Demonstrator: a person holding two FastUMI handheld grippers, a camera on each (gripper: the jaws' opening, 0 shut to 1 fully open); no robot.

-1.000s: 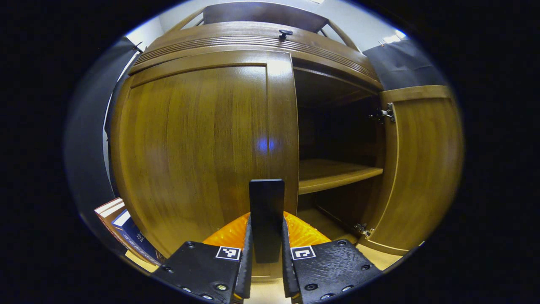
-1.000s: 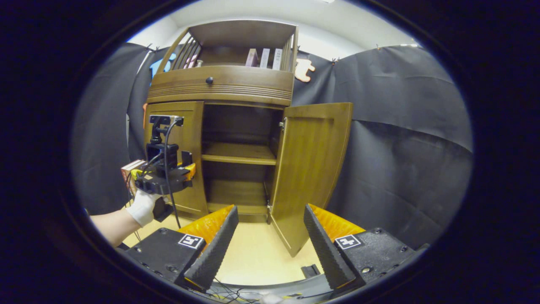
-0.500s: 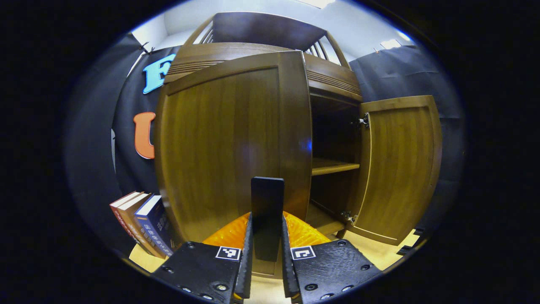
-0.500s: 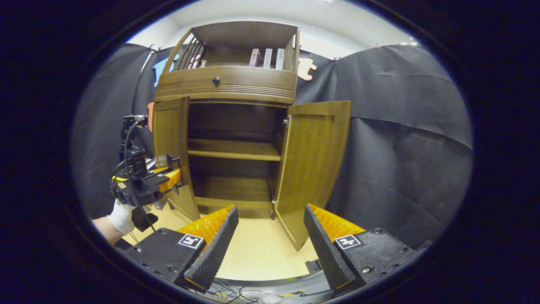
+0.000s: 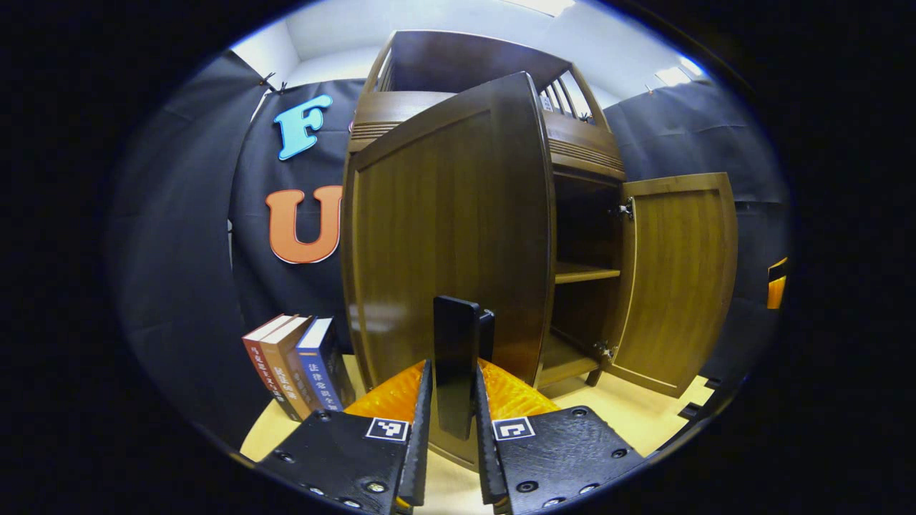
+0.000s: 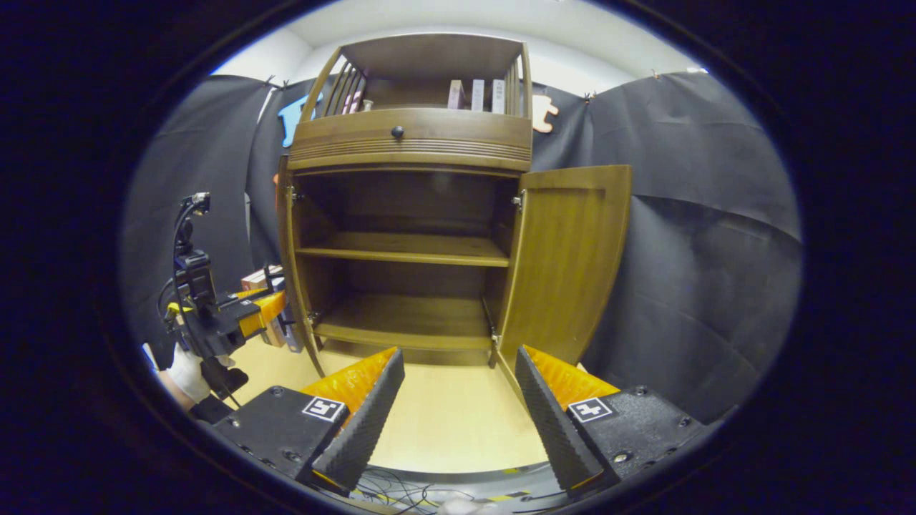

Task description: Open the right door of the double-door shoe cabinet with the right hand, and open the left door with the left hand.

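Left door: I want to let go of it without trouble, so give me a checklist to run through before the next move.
1. Left door swung wide, seen edge-on in the right gripper view: ok.
2. Right door open: ok.
3. Left tool shut on the door handle: ok, must open before pulling back.
4. Right tool open, holding nothing: ok.
5. Books stand behind the left door; gap between them: cannot tell.
6. Shelves bare, nothing to fall out: ok.

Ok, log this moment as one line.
left gripper: shut on left door handle | left door: wide open | right door: open | right gripper: open, clear
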